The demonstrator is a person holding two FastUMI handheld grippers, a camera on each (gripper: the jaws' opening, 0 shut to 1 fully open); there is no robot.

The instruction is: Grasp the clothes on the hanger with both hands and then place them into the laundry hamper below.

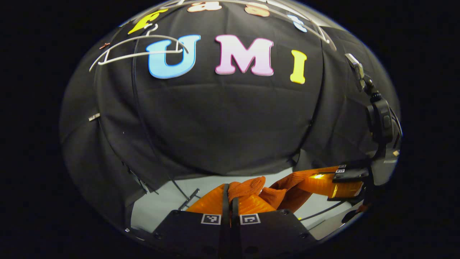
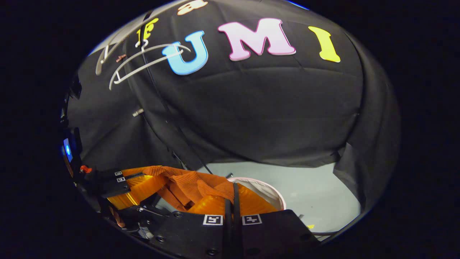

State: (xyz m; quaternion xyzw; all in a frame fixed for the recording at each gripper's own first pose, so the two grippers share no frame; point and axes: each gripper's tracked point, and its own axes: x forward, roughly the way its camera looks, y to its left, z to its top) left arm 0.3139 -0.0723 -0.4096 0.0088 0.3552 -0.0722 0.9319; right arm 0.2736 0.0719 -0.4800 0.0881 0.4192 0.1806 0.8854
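Clothes (image 1: 248,189), an orange ribbed garment, hang bunched between my two claws, low in front of the black cloth wall (image 1: 222,122). In the left gripper view the fabric spills up from my left claw (image 1: 230,201), whose fingers stand closed together with only a thin slit between them, pinching a fold of the orange cloth. From there the garment runs to the right, where my right claw (image 1: 346,176) shows farther off with the cloth at its tip.

In the right gripper view the same garment (image 2: 187,183) stretches from my right claw (image 2: 231,201), fingers narrow and clamped on a fold, over to my left claw (image 2: 120,178) at the left edge.

Below and behind the cloth lies a pale grey floor (image 2: 309,190). The hamper (image 2: 266,189), round with a light rim and white lining, sits on that floor just past my right claw, partly hidden by the orange fabric.

High on the wall at upper left a bare white hanger (image 1: 140,52) hangs from its hook; it is also seen in the right gripper view (image 2: 143,61). It is well above the clothes.
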